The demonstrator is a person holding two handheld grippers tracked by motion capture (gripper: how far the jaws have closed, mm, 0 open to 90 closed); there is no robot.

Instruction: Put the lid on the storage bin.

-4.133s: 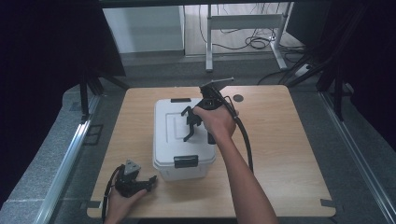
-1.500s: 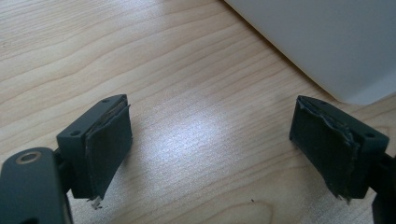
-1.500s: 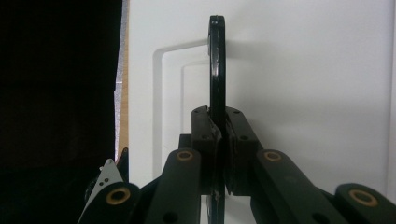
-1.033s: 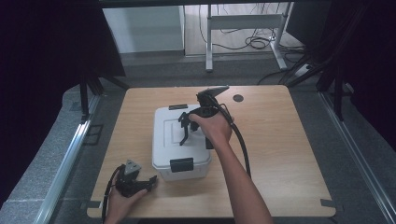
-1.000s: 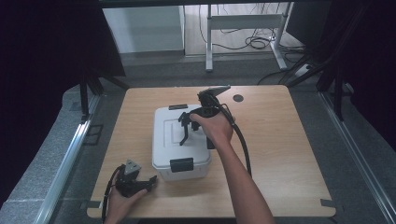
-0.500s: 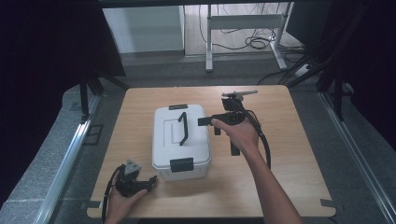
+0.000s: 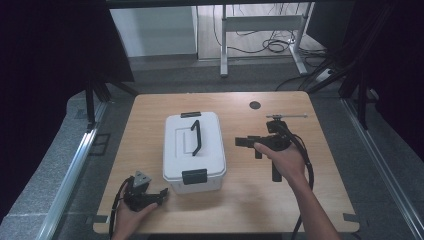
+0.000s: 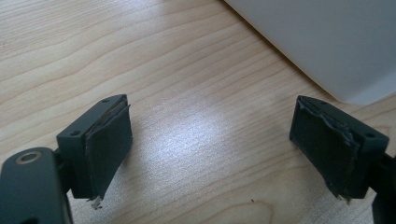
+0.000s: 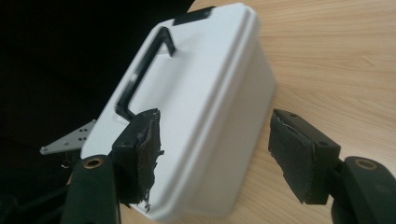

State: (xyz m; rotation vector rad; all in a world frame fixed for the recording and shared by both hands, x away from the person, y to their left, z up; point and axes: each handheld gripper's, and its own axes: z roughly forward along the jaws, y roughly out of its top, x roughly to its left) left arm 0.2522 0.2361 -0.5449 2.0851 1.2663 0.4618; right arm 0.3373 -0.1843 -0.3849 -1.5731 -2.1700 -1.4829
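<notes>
Standing on the table (image 7: 325,200) — white box (image 7: 192,165), black handle (image 7: 196,137) raised; right gripper (image 7: 241,142) hovering beside it, jaws just opening wide, empty; left gripper (image 7: 162,195) also gaping.

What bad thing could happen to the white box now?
1. The handle stands upright on the white box; it might flop down, or snag a jaw coming back over the lid.
2. The right gripper, jaws open and just widened, nothing between them, points sideways at the box and could shove it across the table.
3. The left gripper, also open, rests close to the box's near corner and could bump it.
</notes>
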